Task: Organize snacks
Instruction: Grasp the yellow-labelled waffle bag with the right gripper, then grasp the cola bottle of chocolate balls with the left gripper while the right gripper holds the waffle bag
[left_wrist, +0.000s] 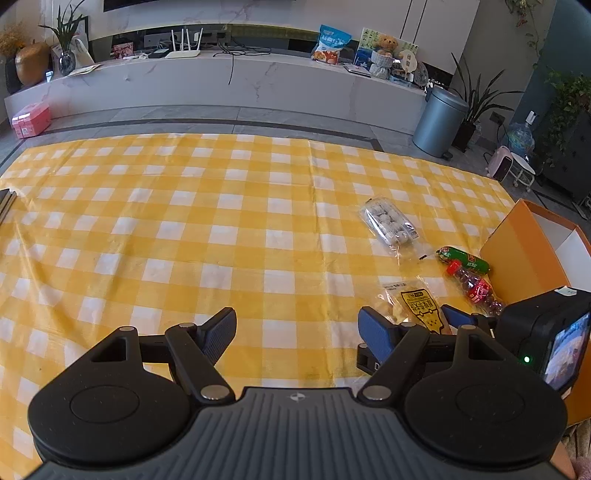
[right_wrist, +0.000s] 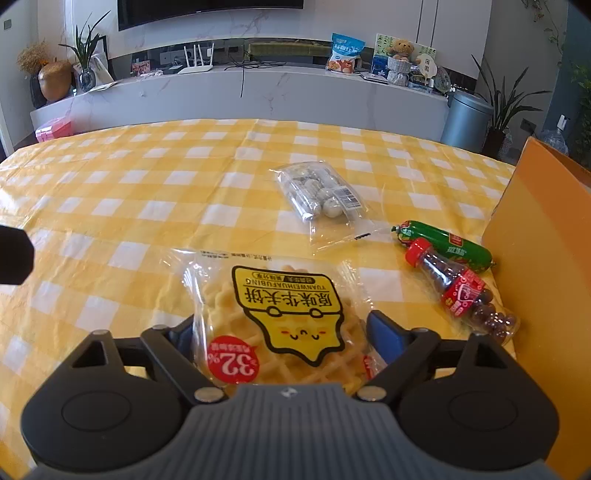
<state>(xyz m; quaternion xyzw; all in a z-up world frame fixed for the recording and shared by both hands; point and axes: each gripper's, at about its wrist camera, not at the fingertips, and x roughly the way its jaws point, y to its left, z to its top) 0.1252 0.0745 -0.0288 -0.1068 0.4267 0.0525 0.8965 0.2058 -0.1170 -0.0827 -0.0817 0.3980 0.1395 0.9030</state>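
A clear bag of waffle biscuits with a yellow label (right_wrist: 284, 314) lies on the yellow checked cloth, between the fingers of my right gripper (right_wrist: 280, 332), whose jaws stand on either side of it. I cannot tell whether the pads press on it. The same bag (left_wrist: 413, 306) and the right gripper (left_wrist: 410, 325) show in the left wrist view. My left gripper (left_wrist: 297, 328) is open and empty over bare cloth. A clear pack of round sweets (right_wrist: 317, 192), a green sausage (right_wrist: 447, 240) and a small bottle of chocolate beads (right_wrist: 461, 291) lie further right, beside an open orange box (right_wrist: 546, 240).
The orange box (left_wrist: 524, 258) stands at the table's right edge. The checked cloth (left_wrist: 184, 229) covers the table. Beyond the far edge are a white marble bench with clutter, a grey bin (left_wrist: 439, 122) and plants. A dark object (left_wrist: 5, 203) sits at the left edge.
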